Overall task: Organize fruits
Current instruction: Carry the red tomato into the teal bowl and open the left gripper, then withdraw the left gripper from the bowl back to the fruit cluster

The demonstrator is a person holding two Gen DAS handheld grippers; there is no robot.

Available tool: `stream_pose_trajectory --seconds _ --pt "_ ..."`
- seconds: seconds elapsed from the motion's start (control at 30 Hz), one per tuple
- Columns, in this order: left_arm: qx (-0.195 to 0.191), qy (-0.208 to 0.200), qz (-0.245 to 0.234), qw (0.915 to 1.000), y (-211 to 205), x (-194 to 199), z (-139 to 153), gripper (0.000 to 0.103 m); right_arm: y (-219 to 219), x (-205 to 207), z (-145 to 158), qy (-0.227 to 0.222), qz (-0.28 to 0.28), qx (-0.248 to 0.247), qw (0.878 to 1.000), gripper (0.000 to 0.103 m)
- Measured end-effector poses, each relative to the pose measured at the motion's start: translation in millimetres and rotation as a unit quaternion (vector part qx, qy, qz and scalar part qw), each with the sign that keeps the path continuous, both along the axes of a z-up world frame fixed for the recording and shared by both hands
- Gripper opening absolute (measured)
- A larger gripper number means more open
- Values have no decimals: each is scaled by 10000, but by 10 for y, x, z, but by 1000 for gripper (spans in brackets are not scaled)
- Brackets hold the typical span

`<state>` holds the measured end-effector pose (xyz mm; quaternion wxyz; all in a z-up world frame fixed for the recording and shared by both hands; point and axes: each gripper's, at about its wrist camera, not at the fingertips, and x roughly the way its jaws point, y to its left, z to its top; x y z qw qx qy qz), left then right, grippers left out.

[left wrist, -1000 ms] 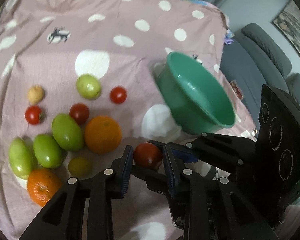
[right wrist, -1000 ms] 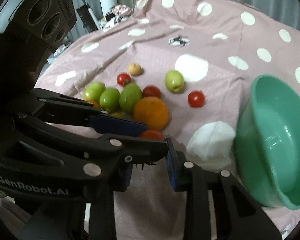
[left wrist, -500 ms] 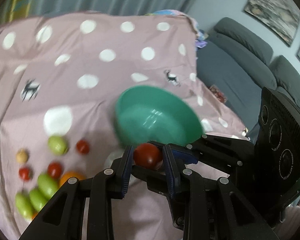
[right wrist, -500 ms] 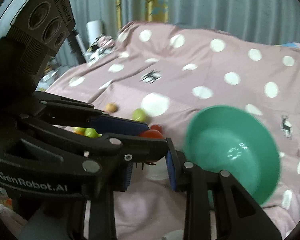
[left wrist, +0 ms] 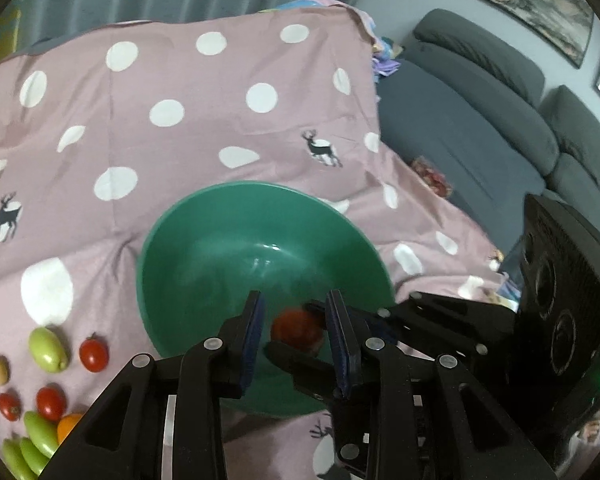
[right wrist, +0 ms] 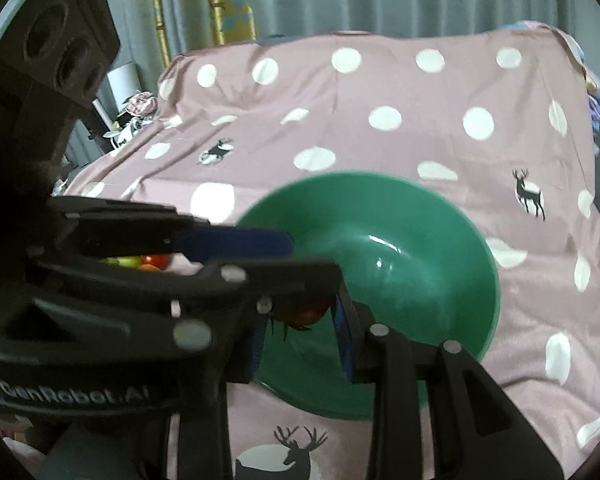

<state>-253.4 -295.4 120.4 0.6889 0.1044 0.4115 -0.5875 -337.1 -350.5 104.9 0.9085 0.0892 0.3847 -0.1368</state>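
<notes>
A green bowl sits on the pink dotted cloth; it also shows in the right wrist view. My left gripper hangs over the bowl with its jaws apart. A red tomato is blurred between and below the pads, no longer pinched, over the bowl's inside. In the right wrist view the tomato shows under the left gripper's fingers. My right gripper is open and empty at the bowl's near rim, with the left gripper's arm crossing in front of it.
Several fruits lie at the lower left: a green one, small red tomatoes, an orange and green ones. A grey sofa stands beyond the cloth's right edge.
My left gripper carried the tomato from the fruit pile to above the bowl, then opened; the tomato has dropped out of the pads. The right gripper moved along toward the bowl.
</notes>
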Motion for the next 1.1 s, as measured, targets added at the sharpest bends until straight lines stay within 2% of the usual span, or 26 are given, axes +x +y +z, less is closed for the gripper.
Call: stream_pose_trajectory --seconds 0.07,0.1,0.17,0.2,0.23,0.43,0.5,0.6,0.77,0.83,0.9,1.1 --pt "41 -111 35 9999 -10 -22 7 30 -15 -18 -34 15 -68 23 10000 32" --pt "96 -244 70 9996 -1 -39 14 35 -14 -33 -40 3 -97 32 9999 35" --pt "227 -464 154 9985 17 -60 4 54 -14 -52 -39 -36 -158 57 9999 42" --pt "285 -589 223 9976 43 -68 2 68 4 -68 -30 -75 -182 50 9998 45" --pt "320 -755 324 9961 85 -77 9 75 15 -80 -24 -100 -190 48 9998 46" --pt "415 -1391 751 9866 362 -68 72 79 158 -135 45 -217 -151 28 9996 56" --pt "402 -1539 850 9836 480 -75 98 79 215 -155 69 -256 -137 -6 9996 64" --pt "390 -1726 1021 9789 609 -91 140 79 322 -180 106 -315 -130 -100 9994 71" --pt "342 -2105 1326 9680 851 -115 225 80 489 -169 171 -357 3 -148 9993 72" --pt "341 -2215 1427 9641 920 -126 254 86 566 -155 196 -361 59 -224 9991 75" --pt "292 -2336 1525 9598 996 -136 291 89 634 -146 220 -371 102 -282 9989 77" --pt "237 -2429 1656 9555 1148 -145 337 89 767 -133 285 -391 168 -345 9985 79"
